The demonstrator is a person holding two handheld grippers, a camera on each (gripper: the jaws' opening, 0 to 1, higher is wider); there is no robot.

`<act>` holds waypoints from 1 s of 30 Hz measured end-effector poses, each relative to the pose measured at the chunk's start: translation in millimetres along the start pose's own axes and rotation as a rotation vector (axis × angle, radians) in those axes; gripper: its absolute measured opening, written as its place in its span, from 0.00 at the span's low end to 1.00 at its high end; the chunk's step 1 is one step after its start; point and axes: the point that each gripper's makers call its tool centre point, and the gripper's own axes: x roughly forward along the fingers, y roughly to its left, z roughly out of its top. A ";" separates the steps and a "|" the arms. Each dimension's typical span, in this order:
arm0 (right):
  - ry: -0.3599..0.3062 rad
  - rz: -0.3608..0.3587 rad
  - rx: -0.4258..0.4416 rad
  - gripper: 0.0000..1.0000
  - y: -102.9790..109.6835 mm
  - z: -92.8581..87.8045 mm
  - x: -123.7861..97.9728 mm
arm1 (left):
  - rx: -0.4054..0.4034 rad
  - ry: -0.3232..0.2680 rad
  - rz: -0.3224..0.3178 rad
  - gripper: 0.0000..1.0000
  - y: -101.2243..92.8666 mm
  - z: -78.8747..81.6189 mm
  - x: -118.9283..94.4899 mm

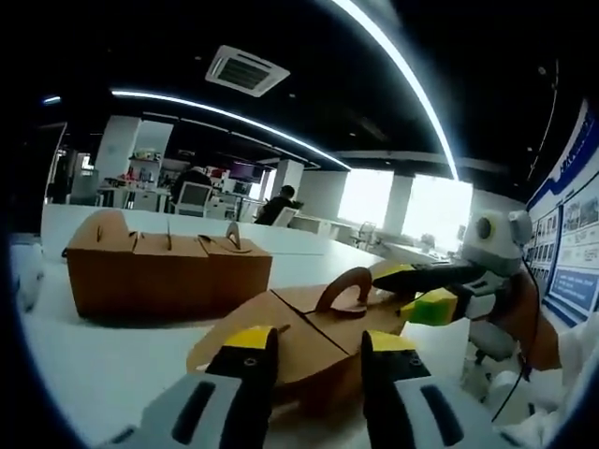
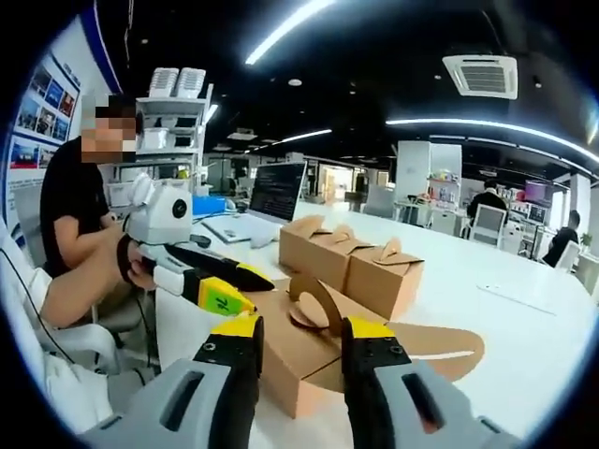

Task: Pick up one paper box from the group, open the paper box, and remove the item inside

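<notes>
Left gripper view: opened paper box [image 1: 309,323], contents hidden | left gripper [image 1: 318,351] spread | right gripper [image 2: 298,341] spread

Paper boxes [image 2: 351,257]: four — three closed in a row, one opened [image 2: 309,351] in front. Grippers [image 2: 298,351]: two. Table [image 2: 524,309]: one.

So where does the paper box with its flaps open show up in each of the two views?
Left gripper view: the opened paper box lies low in the centre, just beyond that view's own fingers, the other gripper reaching its right end.
Right gripper view: the same box sits low centre, the other gripper entering from the left.
Shared landmark: the row of closed boxes behind it.
</notes>
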 end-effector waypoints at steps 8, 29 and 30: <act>0.004 0.003 0.002 0.34 -0.9 -1.1 3.5 | 0.006 0.003 -0.001 0.37 -0.5 0.4 -0.3; 0.060 -0.028 -0.175 0.30 0.2 -6.6 6.4 | 0.011 0.002 -0.017 0.35 -2.4 0.1 1.1; 0.059 -0.027 -0.181 0.30 0.5 -4.9 5.9 | 0.011 0.002 -0.018 0.34 -2.7 0.1 1.1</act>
